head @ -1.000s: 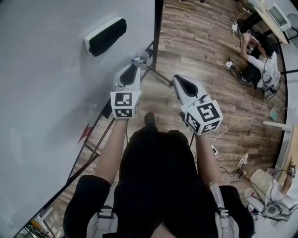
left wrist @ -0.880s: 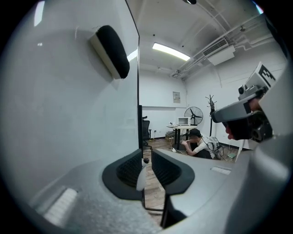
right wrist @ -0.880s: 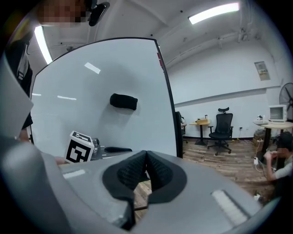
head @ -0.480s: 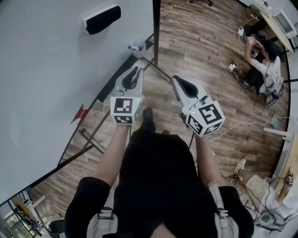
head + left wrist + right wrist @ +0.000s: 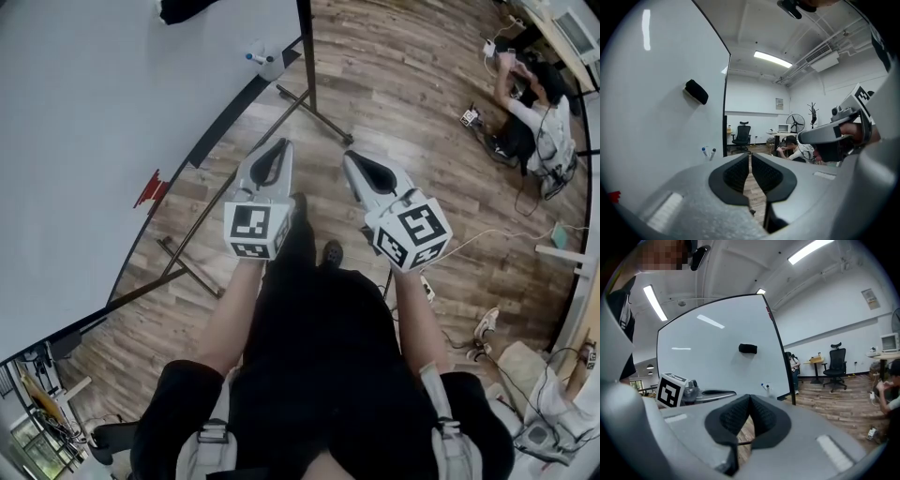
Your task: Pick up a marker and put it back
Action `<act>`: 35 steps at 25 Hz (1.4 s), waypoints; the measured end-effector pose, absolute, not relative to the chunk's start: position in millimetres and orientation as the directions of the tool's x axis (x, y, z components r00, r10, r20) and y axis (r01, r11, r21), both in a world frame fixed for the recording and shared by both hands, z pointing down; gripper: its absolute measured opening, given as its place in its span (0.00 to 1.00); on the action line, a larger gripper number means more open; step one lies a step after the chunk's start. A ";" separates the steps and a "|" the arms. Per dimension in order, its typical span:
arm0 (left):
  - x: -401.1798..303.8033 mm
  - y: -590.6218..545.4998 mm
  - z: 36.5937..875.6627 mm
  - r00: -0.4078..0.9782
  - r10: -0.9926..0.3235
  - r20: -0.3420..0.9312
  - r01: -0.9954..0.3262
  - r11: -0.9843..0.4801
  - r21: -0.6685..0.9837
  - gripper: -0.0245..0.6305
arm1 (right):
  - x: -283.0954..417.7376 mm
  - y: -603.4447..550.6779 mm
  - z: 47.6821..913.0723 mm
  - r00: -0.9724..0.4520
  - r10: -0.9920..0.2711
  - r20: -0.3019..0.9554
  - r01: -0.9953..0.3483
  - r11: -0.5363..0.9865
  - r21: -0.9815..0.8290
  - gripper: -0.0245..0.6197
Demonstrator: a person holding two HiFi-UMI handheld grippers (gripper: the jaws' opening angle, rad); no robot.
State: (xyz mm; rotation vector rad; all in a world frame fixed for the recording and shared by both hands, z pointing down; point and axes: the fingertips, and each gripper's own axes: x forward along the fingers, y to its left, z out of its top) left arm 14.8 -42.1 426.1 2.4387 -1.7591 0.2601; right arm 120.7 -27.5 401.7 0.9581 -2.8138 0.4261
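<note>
Two markers [image 5: 258, 56], one blue-capped and one black-capped, stand in a holder at the lower edge of the whiteboard [image 5: 94, 141]. In the left gripper view the markers [image 5: 708, 152] are far off to the left. My left gripper [image 5: 277, 145] hangs over the wooden floor, well short of them. Its jaws [image 5: 750, 154] are closing to a thin slit with nothing between them. My right gripper [image 5: 352, 157] is beside it, shut and empty [image 5: 750, 396]. The markers [image 5: 765, 387] show small past its jaws.
A black eraser [image 5: 696, 91] sticks to the whiteboard, and a red mark [image 5: 150, 187] sits near its edge. The board's stand legs [image 5: 314, 117] spread across the floor. A person [image 5: 530, 103] sits on the floor at right among cables. An office chair [image 5: 741, 133] stands farther back.
Both grippers have drawn back from the whiteboard, and the markers now lie farther from the left gripper. The left jaws have narrowed, with nothing in them.
</note>
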 end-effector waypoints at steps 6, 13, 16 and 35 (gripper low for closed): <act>33.9 -4.6 417.6 0.319 -0.928 0.195 -0.945 -0.327 -0.012 0.07 | 134.4 1.6 400.3 -0.797 -0.572 0.197 -0.604 0.769 -0.212 0.04; 46.4 24.2 397.7 0.318 -0.935 0.159 -0.945 -0.325 -0.022 0.07 | 133.0 23.8 392.7 -0.813 -0.549 0.192 -0.578 0.801 -0.158 0.04; 50.8 31.1 391.0 0.312 -0.939 0.147 -0.947 -0.319 -0.025 0.07 | 134.3 29.1 387.3 -0.814 -0.547 0.196 -0.574 0.810 -0.123 0.04; 65.9 34.7 380.5 0.336 -0.933 0.132 -0.940 -0.341 -0.021 0.06 | 148.8 33.7 374.3 -0.795 -0.580 0.176 -0.598 0.798 -0.075 0.04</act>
